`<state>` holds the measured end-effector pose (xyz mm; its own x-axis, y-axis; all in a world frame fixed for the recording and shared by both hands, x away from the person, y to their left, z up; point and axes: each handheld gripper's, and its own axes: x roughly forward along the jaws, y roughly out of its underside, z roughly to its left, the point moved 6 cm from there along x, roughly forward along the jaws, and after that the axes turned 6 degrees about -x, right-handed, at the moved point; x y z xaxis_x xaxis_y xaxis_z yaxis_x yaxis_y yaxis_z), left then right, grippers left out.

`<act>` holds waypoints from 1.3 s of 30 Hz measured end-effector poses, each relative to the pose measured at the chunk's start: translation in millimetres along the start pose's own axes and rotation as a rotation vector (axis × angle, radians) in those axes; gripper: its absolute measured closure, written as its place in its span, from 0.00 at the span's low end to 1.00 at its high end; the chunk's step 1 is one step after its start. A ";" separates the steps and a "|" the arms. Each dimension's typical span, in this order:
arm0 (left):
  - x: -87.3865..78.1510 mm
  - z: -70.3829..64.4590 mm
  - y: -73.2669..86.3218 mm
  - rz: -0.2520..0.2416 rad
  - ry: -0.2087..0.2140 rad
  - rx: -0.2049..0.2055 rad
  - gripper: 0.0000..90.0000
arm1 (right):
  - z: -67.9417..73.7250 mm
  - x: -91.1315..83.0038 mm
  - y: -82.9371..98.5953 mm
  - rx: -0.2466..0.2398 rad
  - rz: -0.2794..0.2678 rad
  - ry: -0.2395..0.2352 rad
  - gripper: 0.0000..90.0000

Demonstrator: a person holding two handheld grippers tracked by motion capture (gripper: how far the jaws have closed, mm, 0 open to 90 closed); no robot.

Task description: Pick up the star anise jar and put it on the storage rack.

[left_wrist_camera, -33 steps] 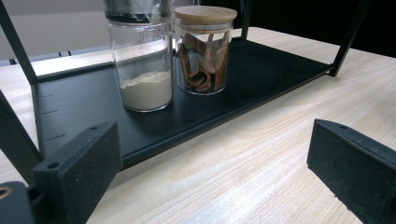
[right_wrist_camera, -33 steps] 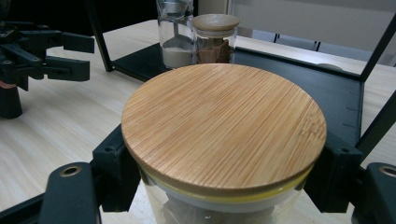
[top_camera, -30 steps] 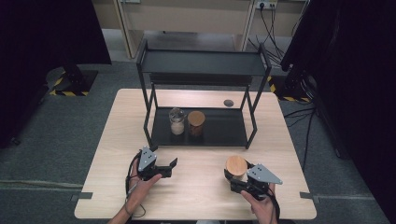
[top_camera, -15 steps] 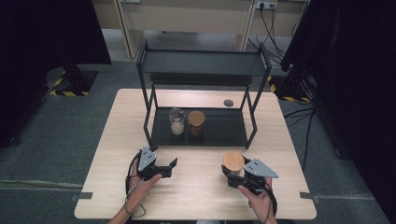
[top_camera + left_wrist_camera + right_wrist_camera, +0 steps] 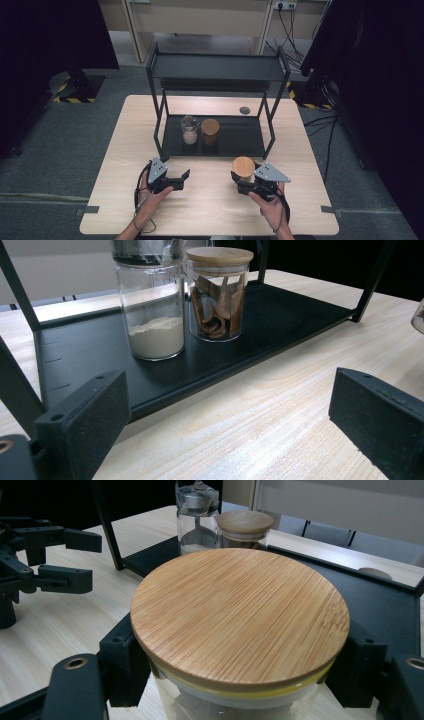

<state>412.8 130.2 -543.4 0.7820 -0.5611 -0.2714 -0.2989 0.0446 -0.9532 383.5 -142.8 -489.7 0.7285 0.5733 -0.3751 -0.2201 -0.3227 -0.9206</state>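
Note:
A glass jar with a round bamboo lid (image 5: pixel 243 166) (image 5: pixel 240 615) stands between the jaws of my right gripper (image 5: pixel 243 179) (image 5: pixel 240 680), which is shut on its body just below the lid, close to the front of the black rack (image 5: pixel 215 145). On the rack's bottom shelf (image 5: pixel 280 315) a jar of white powder (image 5: pixel 189 131) (image 5: pixel 152 315) stands beside a wood-lidded jar of brown bark pieces (image 5: pixel 210 132) (image 5: pixel 218 295). My left gripper (image 5: pixel 182 180) (image 5: pixel 230 425) (image 5: pixel 87 560) rests open and empty on the table, left of the held jar.
The rack's thin black legs (image 5: pixel 156 120) rise to an upper shelf (image 5: pixel 215 67) over the table (image 5: pixel 300 150). A small dark disc (image 5: pixel 244 110) (image 5: pixel 376 573) lies behind the rack. Bare wood spreads between the grippers and along the front edge.
My right gripper has carried the bamboo-lidded jar a little left and away from the person, closer to the rack. The left gripper has stayed where it was.

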 end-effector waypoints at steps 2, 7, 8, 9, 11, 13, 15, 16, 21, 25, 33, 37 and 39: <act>0.0 0.0 0.0 0.001 0.000 0.000 0.03 | 0.0 0.9 -1.1 -0.003 -0.001 0.000 0.28; 0.0 0.0 0.0 0.001 0.000 0.000 0.03 | -0.5 2.9 -4.2 -0.007 -0.005 -0.001 0.28; 0.0 0.0 0.0 0.001 0.000 0.000 0.03 | -0.6 3.3 -4.7 -0.007 -0.005 -0.001 0.28; 0.0 0.0 0.0 0.001 0.000 0.000 0.03 | -0.7 3.6 -5.0 -0.007 -0.004 -0.001 0.28; 0.1 0.0 0.0 0.001 0.000 0.001 0.03 | -1.0 4.4 -6.0 -0.008 -0.005 -0.001 0.28; 0.1 0.0 0.0 0.002 0.000 0.000 0.03 | -1.3 5.6 -7.1 -0.009 -0.006 -0.001 0.28; 0.1 0.0 0.0 0.001 0.000 0.000 0.03 | -1.6 6.5 -7.7 -0.011 -0.003 -0.002 0.28; 0.1 0.0 0.0 0.001 0.000 0.000 0.03 | -2.0 7.2 -8.1 -0.011 -0.004 -0.002 0.28; 0.1 0.1 0.0 0.002 0.000 0.000 0.03 | -3.8 9.7 -9.7 -0.007 -0.003 -0.001 0.28; 0.1 0.1 0.0 0.002 0.000 0.000 0.03 | -4.8 11.5 -11.5 -0.005 -0.005 -0.002 0.28; 0.1 0.1 0.0 0.002 0.001 -0.001 0.03 | -7.3 15.7 -13.4 -0.005 -0.002 0.000 0.28; 0.1 0.1 0.0 0.002 0.000 -0.001 0.03 | -7.8 17.3 -14.8 -0.007 -0.002 0.000 0.28; 0.1 0.1 0.0 0.002 0.000 -0.001 0.03 | -8.2 18.1 -15.6 -0.007 -0.003 0.000 0.28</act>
<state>413.0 130.2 -543.5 0.7811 -0.5613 -0.2736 -0.3011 0.0452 -0.9525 405.5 -133.5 -481.2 0.7294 0.5739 -0.3723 -0.2133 -0.3263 -0.9209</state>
